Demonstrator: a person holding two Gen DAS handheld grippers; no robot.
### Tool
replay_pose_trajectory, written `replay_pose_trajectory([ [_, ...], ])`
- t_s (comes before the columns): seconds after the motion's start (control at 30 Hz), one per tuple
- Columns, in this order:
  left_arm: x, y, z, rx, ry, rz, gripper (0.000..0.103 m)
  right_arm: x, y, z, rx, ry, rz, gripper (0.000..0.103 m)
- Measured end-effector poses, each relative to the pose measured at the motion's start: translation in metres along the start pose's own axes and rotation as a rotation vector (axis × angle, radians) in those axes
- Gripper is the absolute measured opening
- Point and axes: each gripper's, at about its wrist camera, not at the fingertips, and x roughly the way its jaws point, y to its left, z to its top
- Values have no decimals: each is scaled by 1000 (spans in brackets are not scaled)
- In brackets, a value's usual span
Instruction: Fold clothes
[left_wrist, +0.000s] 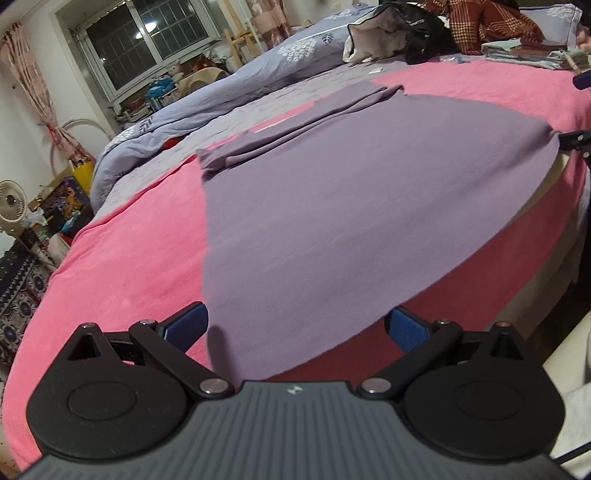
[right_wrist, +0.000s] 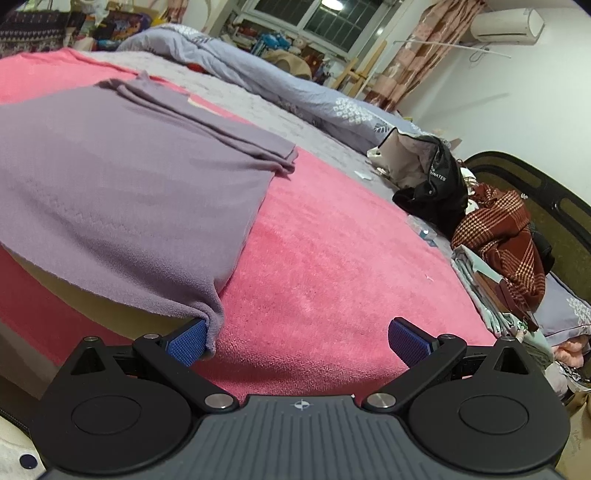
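1. Purple garment (left_wrist: 332, 206) lies flat on the pink blanket (left_wrist: 122, 266), its near hem hanging off the bed edge; long axis runs left-right along that edge.
2. Left gripper (left_wrist: 295, 326) spread wide, grasping nothing, straddling the near-left hem corner.
3. Right gripper (right_wrist: 297, 338) also spread wide; the near-right corner drapes against its left finger (right_wrist: 186, 345), unclamped.
4. Each gripper is nearest its own corner.

Purple garment (left_wrist: 332, 206): soft matt knit cloth, ahead of left gripper (left_wrist: 295, 328). Pink blanket (right_wrist: 332, 266): fuzzy plush, under right gripper (right_wrist: 297, 341). Finger pads (right_wrist: 408, 341): blue, textured.
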Motion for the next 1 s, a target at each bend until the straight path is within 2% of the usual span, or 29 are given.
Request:
replay_pose_trajectory([
  [0.17,1,1,5,-25,0,6,103,1,-10,3,64,8,35,102],
  [0.3,-5,-4,19,-42,-42,-91,103,5,-20,5,132,26,66,102],
  [0.37,-9,-17,30,5,-79,-160,103,6,-23,5,153,31,75,102],
  [0.43,-9,-34,40,71,-110,-188,103,6,-23,5,163,33,79,102],
  [0.53,1,-55,48,157,-116,-153,103,5,-23,4,164,31,79,102],
  [0.6,13,-56,46,149,-80,-118,103,4,-24,4,164,28,79,102],
  [0.73,18,-32,32,79,-44,-51,103,5,-26,3,175,30,84,102],
  [0.83,12,-6,27,6,-47,-11,103,5,-26,2,176,32,85,102],
  [1.0,5,29,21,-64,-51,104,103,5,-25,2,173,33,83,102],
])
